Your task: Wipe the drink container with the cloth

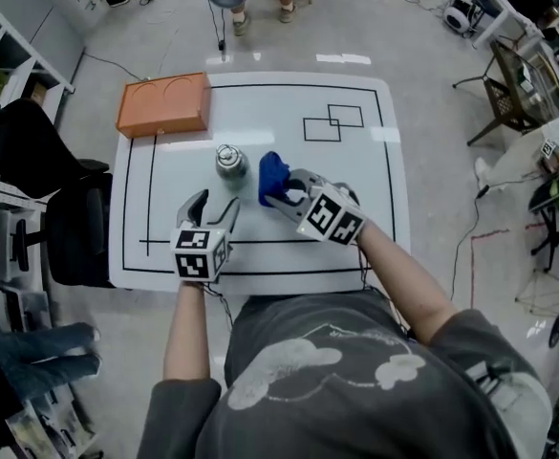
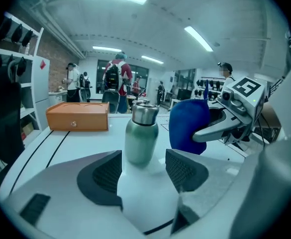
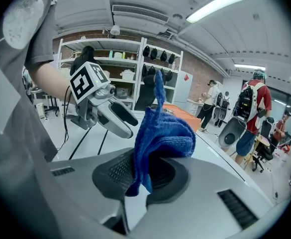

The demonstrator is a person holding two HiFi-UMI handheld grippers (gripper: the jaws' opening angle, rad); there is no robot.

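Wiping looks not yet begun: the right claw (image 3: pixel 144 177) pinches the blue cloth (image 3: pixel 161 133) just beside the drink container (image 1: pixel 229 163), which stands on the white surface (image 1: pixel 179 175), while the left claw (image 2: pixel 143 169) gapes wide and empty near it.

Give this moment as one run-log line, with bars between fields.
left gripper: open, empty | right gripper: shut on blue cloth | steel bottle: upright on table

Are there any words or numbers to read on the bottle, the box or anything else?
None can be read.
The bottle and the orange box show no print.
The left gripper and right gripper carry only black-and-white square markers, not letters.
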